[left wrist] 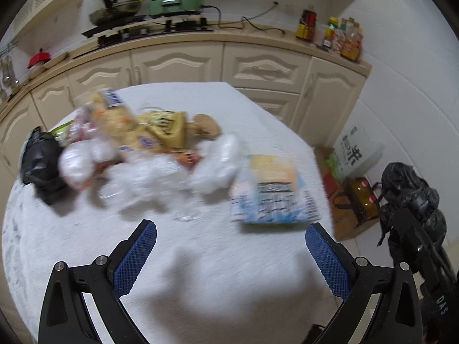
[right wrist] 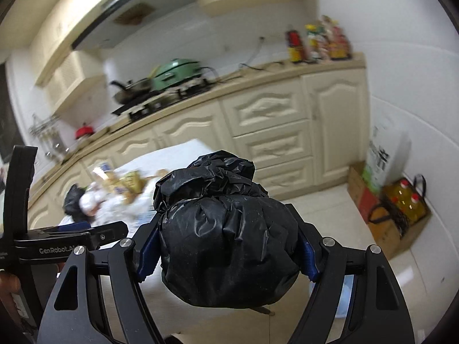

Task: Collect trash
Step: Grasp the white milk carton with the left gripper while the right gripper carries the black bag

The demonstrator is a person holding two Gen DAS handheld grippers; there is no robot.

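Green cooker (left wrist: 178, 1), wok (left wrist: 117, 11), sauce bottles (left wrist: 330, 33), oil jugs (right wrist: 404, 203)

A black bag (right wrist: 226, 246) is sitting between blue, mesh-textured pads (left wrist: 134, 261). A white cloth (left wrist: 200, 272) is covering the table. On the cloth, a blue-and-white printed packet (left wrist: 272, 197) is lying beside clear wrappers (left wrist: 149, 177) and a yellow box (left wrist: 169, 129). Behind the table, cream cabinets (left wrist: 258, 66) are carrying a green cooker (left wrist: 178, 0).

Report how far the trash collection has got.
Done: nothing visibly binned yet. In hand: right gripper clamps a black bag. Left: left gripper is open and empty over the table, where wrappers, a carton and another black bag lie.
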